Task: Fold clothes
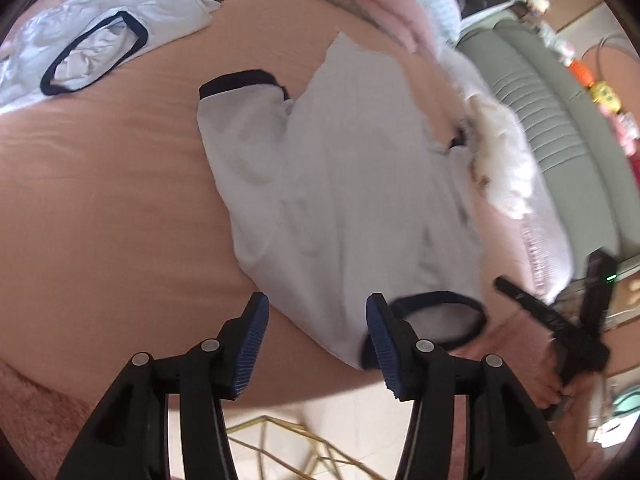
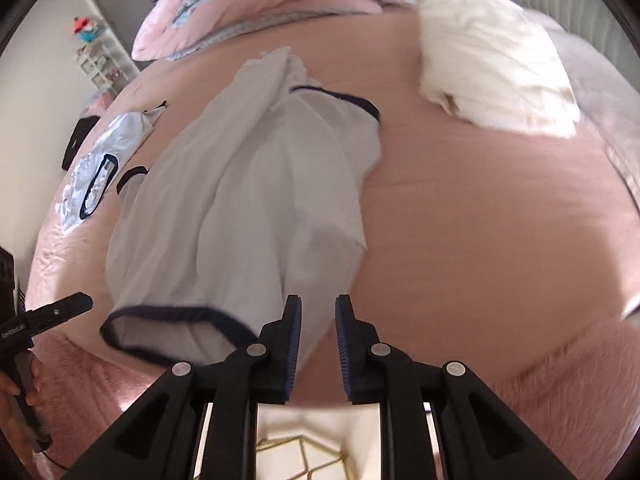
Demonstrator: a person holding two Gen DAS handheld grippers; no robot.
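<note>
Two pale shirts with dark trim lie on the pink bed [image 2: 480, 220]. The nearer shirt [image 1: 340, 184] sprawls rumpled across the middle, its dark-edged neck opening [image 1: 436, 320] close to the near edge and one dark-cuffed sleeve [image 1: 240, 92] sticking out to the side. The other shirt [image 1: 92, 40] sits crumpled well apart toward the far corner, not in any neat stack. A white fluffy cushion [image 2: 496, 56] rests beyond the nearer shirt.

The left gripper [image 1: 316, 344] hovers over the near hem area with its pads wide apart and nothing between them; its right pad sits just beside the neck opening. The right gripper [image 2: 318, 344] hangs over the shirt's near right edge, its pads parted by a narrow gap, also empty.

Judging from the bunched ridge running down the nearer shirt's length, it is neither flat nor folded, so the work in hand looks like getting it spread. To do that well, each gripper should pinch a single layer at opposite points of the neck end or shoulders, not the bunched ridge, then draw outward and toward the near edge with even tension so the creases pull out before any fold is laid.
</note>
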